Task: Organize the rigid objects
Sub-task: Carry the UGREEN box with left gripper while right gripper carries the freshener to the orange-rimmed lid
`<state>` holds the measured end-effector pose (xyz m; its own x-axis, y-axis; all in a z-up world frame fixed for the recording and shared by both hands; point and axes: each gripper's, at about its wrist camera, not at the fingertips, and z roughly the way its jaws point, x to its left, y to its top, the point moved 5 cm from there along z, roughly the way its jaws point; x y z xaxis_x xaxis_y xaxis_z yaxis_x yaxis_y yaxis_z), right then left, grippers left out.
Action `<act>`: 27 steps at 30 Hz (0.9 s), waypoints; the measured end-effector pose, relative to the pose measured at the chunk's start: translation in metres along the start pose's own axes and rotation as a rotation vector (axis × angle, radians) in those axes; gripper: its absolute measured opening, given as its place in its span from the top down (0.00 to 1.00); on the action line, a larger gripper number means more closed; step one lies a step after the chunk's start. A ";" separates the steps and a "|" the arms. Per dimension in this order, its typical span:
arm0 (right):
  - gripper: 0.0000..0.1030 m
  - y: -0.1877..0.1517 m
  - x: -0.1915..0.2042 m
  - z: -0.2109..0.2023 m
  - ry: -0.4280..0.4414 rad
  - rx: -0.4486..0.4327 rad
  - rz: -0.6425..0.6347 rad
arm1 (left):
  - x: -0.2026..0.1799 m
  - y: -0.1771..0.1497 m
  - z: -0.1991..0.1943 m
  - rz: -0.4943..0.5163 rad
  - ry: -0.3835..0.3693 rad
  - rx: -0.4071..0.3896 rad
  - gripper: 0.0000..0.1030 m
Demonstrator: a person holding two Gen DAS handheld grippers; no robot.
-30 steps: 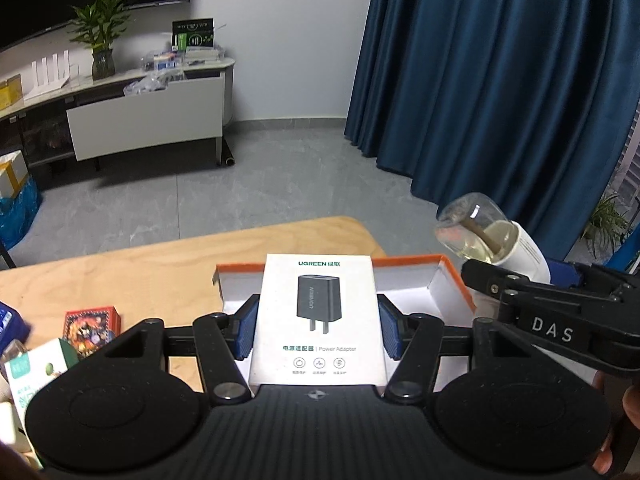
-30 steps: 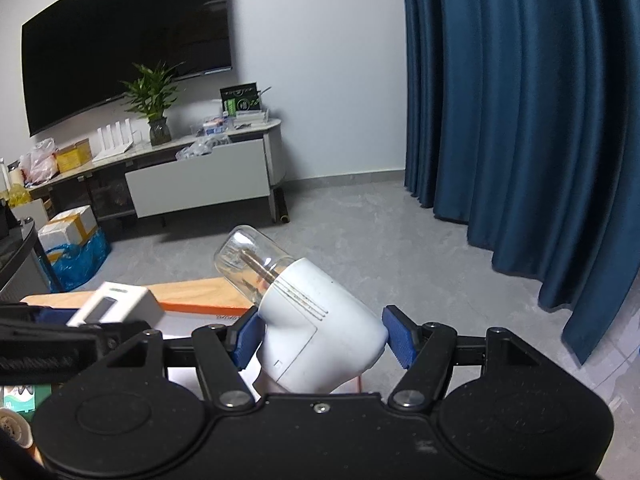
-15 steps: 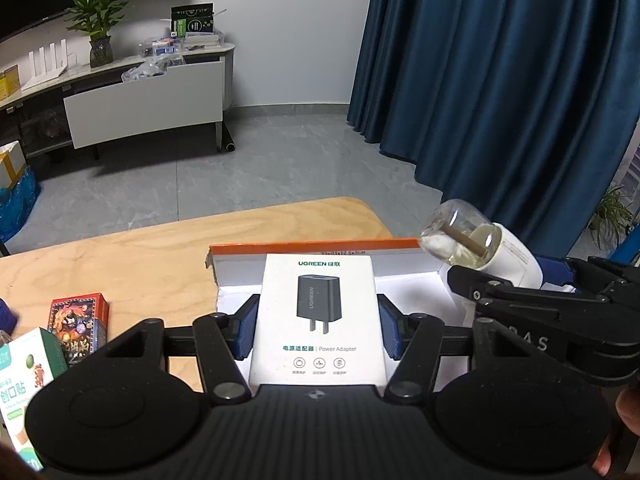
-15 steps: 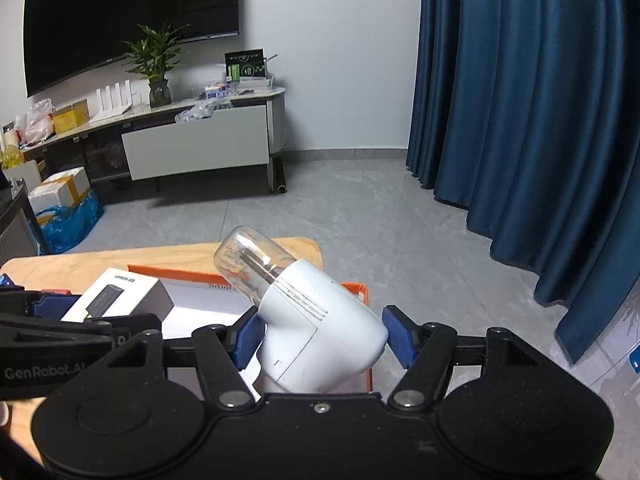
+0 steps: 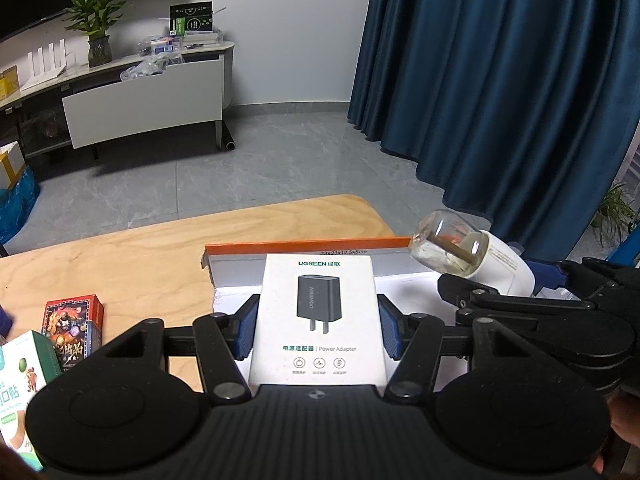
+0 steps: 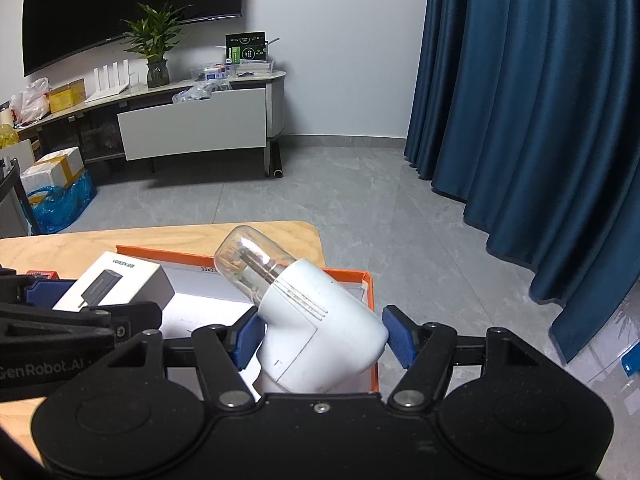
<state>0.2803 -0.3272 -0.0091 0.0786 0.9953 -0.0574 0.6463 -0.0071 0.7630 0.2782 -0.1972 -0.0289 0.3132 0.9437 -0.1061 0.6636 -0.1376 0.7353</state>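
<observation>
The left gripper holds a white power adapter box flat between its blue fingers, which press on the box's two long sides; the near end of the box is hidden behind the gripper's black body. The box hangs over an open white carton with an orange rim that sits at the far right corner of the tabletop. Much of the carton's floor is covered by the box and both grippers, so whether anything lies inside cannot be told. The right gripper grips a white device with a clear glass dome, tilted so the dome points up and toward the far left; its fingers close on the white body, and the underside of the device is hidden behind the gripper. From the right wrist view it hangs over the carton's right part, near the orange right wall. A dark rod shows inside the dome, but what it is cannot be made out. At the left edge of the tabletop a red card box stands just beside a white and green carton, which is cut off by the frame and partly hidden behind the left gripper. The edge of a hand shows at the lower right of the left wrist view, mostly out of frame.
</observation>
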 end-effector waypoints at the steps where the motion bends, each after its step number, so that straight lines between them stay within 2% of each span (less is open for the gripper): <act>1: 0.24 0.000 0.000 0.000 -0.002 0.000 -0.001 | 0.000 0.000 0.000 -0.001 -0.001 0.002 0.42; 27: 0.24 -0.003 0.002 0.007 -0.019 0.027 0.011 | 0.000 -0.001 0.012 0.003 0.008 0.015 0.42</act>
<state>0.2838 -0.3255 -0.0155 0.1004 0.9930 -0.0616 0.6658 -0.0211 0.7459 0.2857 -0.2005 -0.0372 0.3101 0.9455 -0.0989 0.6729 -0.1449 0.7254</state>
